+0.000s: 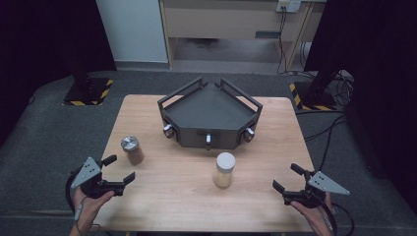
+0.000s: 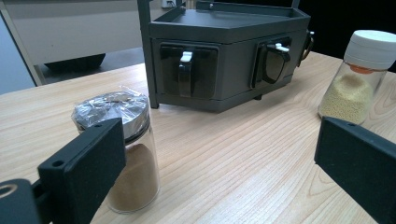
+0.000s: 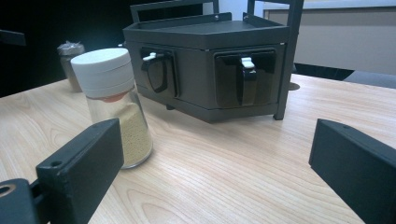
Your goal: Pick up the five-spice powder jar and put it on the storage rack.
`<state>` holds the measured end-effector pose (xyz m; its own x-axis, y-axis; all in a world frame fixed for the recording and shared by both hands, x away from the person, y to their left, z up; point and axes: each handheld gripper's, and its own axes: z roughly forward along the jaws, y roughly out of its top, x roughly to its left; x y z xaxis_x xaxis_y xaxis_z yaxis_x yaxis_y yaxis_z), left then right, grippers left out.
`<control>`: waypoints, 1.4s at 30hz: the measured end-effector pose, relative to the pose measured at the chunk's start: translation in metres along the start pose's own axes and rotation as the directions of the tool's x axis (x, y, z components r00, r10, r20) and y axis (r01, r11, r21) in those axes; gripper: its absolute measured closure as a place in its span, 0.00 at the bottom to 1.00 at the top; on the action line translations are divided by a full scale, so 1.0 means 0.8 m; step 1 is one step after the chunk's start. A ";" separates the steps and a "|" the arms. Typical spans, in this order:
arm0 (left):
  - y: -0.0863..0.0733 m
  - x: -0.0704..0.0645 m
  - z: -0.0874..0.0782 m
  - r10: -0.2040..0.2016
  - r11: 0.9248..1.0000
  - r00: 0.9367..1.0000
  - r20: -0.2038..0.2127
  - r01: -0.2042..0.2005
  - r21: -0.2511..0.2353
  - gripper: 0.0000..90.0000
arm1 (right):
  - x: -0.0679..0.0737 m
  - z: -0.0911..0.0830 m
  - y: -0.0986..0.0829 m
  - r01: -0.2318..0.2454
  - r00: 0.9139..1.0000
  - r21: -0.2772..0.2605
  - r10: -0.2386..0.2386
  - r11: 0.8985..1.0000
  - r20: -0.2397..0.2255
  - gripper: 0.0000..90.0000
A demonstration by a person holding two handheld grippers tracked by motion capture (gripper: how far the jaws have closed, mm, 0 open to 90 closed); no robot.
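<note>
Both grippers sit at the near edge of the desk (image 1: 162,196), nothing grasped. Left gripper (image 1: 116,172) has its jaws spread wide, empty; right gripper (image 1: 287,179) the same, jaws released.

Things in play:
- brown-powder jar (image 1: 132,150), metal lid with film over it, upright on the desk, just ahead of the left gripper. In the left gripper view it stands behind that gripper's left jaw, off the centre line.
- white-capped jar (image 1: 224,169) of yellow granules, upright mid-desk, nearer the right gripper but still apart from it. In the right gripper view it is behind the left jaw there too.
- dark angled rack (image 1: 209,115) with three front holders, far half of the desk, top deck bare.

Step, as I read it: pre-grasp, approach not begun. Both jars free-standing, well clear of the rack.

Next move likely calls for:
- left gripper yaws to centre the brown-powder jar between its jaws, then advances low and level
- close on the glass body below the lid, not on the film
- keep it upright on lift; jar is tall and narrow, a side nudge from one jaw could tip it
- right gripper needs more travel, same centring fix for the white-capped jar
</note>
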<state>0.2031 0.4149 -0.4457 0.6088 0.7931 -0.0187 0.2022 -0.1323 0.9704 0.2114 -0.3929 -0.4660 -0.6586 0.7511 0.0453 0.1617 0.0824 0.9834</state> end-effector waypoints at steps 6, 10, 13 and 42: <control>0.000 0.000 0.000 0.000 1.000 1.000 0.002 0.000 0.002 0.01 | 0.001 -0.001 -0.001 0.008 1.000 -0.007 -0.008 1.000 0.001 0.04; 0.001 0.000 0.000 0.006 1.000 1.000 0.001 -0.006 0.005 0.01 | 0.001 0.000 -0.002 -0.001 1.000 -0.006 0.001 1.000 -0.003 0.04; 0.001 0.000 0.000 0.005 1.000 1.000 0.002 -0.005 0.007 0.01 | 0.001 0.001 -0.002 0.001 1.000 -0.008 -0.001 1.000 -0.005 0.04; 0.001 -0.009 0.000 -0.011 1.000 1.000 -0.006 0.012 0.025 0.02 | 0.004 -0.004 -0.004 -0.014 1.000 -0.026 0.014 1.000 0.016 0.04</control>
<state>0.1991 0.4093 -0.4449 0.6017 0.7982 -0.0282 0.2284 -0.1380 0.9637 0.2063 -0.3931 -0.4682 -0.6446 0.7624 0.0563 0.1512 0.0549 0.9870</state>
